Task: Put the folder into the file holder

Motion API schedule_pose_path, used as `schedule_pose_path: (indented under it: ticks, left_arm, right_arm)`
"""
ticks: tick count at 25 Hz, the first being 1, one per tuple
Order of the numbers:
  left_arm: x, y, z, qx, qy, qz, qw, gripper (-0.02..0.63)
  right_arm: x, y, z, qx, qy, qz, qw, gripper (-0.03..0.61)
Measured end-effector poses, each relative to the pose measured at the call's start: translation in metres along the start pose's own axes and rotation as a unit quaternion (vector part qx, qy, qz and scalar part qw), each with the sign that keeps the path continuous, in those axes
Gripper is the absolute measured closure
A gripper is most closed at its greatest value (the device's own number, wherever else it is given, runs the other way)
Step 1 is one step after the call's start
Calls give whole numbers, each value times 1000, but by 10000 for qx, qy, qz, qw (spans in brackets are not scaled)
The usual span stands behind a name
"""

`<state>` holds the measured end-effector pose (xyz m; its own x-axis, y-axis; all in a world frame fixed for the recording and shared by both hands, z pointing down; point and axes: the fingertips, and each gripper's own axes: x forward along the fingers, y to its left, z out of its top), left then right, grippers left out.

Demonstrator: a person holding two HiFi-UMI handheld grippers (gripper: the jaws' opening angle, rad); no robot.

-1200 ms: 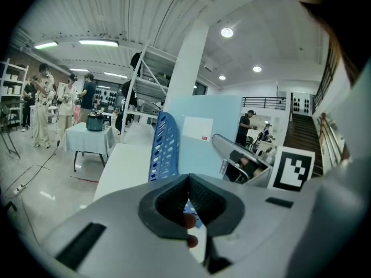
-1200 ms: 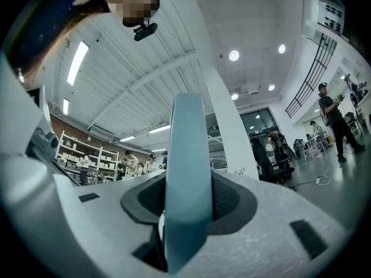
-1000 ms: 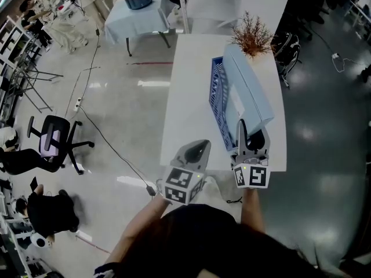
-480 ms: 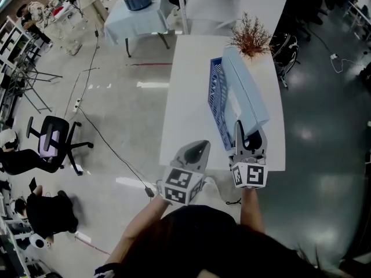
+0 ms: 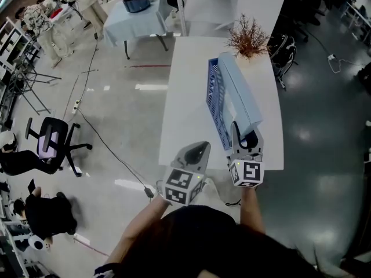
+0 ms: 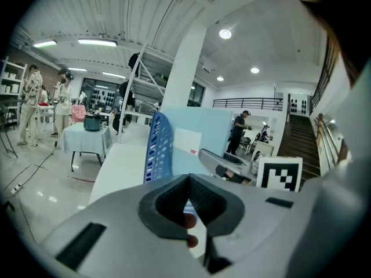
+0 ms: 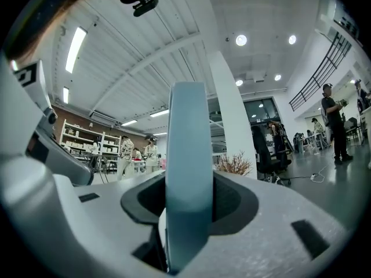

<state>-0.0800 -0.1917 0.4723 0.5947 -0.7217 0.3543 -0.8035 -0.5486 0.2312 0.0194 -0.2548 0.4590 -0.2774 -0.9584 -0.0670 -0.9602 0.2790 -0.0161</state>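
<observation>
- No word, number or brand name can be read anywhere.
- The folder (image 6: 215,131) has a white label (image 6: 186,141) with a small red mark (image 6: 192,151) at its lower corner. The print on them is too small to read.
- The cube (image 5: 249,172) on the right gripper (image 5: 241,133) shows a black-and-white square marker. It is a pattern, not letters.
- The other cube (image 5: 179,184), on the left gripper (image 5: 200,147), shows the same kind of marker, also without letters.
</observation>
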Motion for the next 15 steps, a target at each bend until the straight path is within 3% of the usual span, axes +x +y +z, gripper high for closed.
schedule_pose_path:
  ticks: [15]
  left_arm:
    - [-3, -7, 7, 64, -115, -59, 9999, 609]
  right_arm:
    - [-3, 1, -3, -43, 176, -6, 9998, 396]
